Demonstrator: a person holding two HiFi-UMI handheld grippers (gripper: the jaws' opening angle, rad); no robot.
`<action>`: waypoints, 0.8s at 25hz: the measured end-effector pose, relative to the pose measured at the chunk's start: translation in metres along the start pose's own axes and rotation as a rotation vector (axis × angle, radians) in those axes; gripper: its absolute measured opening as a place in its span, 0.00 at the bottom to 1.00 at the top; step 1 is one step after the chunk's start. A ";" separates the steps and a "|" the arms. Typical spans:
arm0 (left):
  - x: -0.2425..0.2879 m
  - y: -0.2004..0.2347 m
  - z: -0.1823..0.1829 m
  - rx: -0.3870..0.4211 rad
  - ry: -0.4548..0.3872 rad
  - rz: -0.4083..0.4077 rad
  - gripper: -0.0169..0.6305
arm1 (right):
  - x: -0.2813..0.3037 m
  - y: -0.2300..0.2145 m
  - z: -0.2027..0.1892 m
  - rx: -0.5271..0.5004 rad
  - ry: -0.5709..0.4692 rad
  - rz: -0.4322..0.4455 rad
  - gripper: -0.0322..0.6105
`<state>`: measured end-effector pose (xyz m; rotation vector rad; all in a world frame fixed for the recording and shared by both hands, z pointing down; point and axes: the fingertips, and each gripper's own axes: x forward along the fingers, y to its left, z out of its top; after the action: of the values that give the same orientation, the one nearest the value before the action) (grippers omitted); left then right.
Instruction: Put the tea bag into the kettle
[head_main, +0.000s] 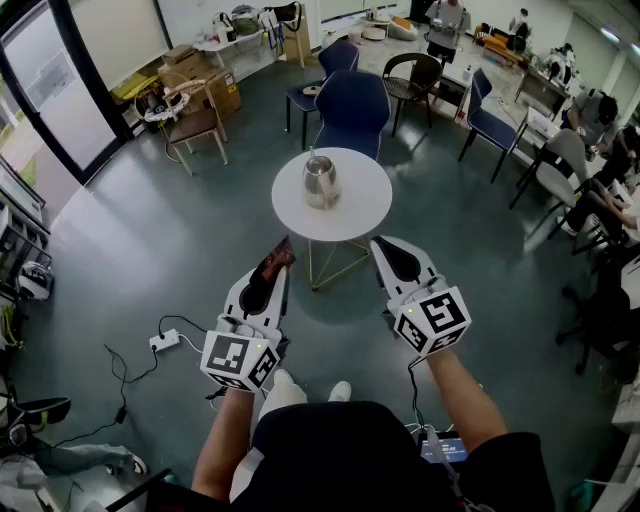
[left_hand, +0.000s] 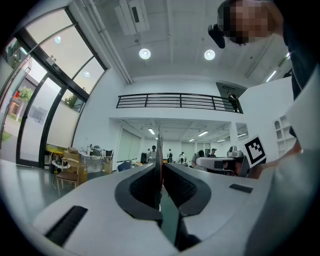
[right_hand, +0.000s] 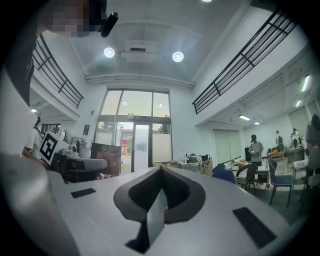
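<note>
Reddish tea bag (head_main: 276, 258) pinched edge-on between left gripper (head_main: 283, 270) jaws (right gripper (head_main: 381, 244) jaws together, empty); kettle (head_main: 320, 181) well apart.

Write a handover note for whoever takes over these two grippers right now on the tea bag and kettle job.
Left gripper: shut on the tea bag, a flat reddish-brown sachet, held level and short of the table.
Right gripper: shut, nothing between its jaws, level beside the left one.
Kettle: upright on the round white table straight ahead; I cannot tell whether its lid is on.
Done: tea bag is in hand.
Left: bring the tea bag over the kettle's opening and release it inside; the right gripper is probably free to deal with a lid.
</note>
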<state>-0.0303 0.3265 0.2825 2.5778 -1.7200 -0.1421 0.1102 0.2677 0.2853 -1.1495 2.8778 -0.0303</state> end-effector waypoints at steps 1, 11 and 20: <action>-0.001 0.001 0.000 -0.001 0.000 -0.001 0.09 | 0.000 0.001 -0.001 -0.001 0.001 -0.001 0.08; 0.002 0.004 -0.003 -0.010 -0.005 0.002 0.09 | -0.001 -0.004 -0.004 0.015 -0.008 -0.007 0.08; 0.011 0.007 -0.003 -0.021 0.004 0.026 0.09 | 0.008 -0.016 -0.006 0.022 -0.001 0.005 0.08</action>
<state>-0.0327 0.3135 0.2855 2.5385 -1.7406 -0.1531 0.1146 0.2506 0.2920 -1.1383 2.8719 -0.0617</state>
